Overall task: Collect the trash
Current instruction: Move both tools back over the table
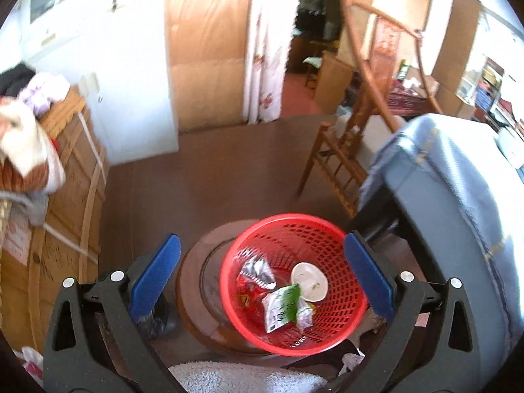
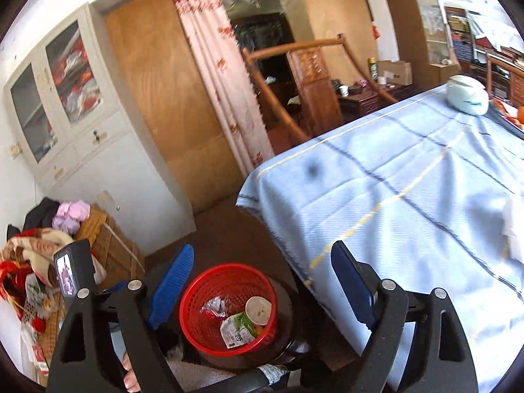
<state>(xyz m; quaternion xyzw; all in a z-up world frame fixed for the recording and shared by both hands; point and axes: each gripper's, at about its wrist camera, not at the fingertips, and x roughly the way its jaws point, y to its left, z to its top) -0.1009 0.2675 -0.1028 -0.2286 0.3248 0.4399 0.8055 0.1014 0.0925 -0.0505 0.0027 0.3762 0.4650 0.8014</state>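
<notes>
Both grippers are being held wide apart, nothing between the blue ribbed pads: left gripper (image 1: 262, 275), right gripper (image 2: 260, 283). Below, a round red plastic mesh basket (image 1: 322, 229) is being shown on a round wooden stool (image 1: 193, 281), holding crinkled foil wrappers (image 1: 281, 308) and a white paper cup (image 1: 309, 281).

Red mesh basket (image 1: 296, 281) on a brown round stool (image 1: 196, 291). White cup (image 1: 309, 281), silver wrapper (image 1: 257, 270), green-and-white packet (image 1: 281, 306) inside. Pale blue tablecloth (image 2: 409, 203) crossed by dark blue and yellow stripes. White curtain (image 2: 219, 75) with red flowers. Blue pads (image 1: 155, 270) on black grippers.
</notes>
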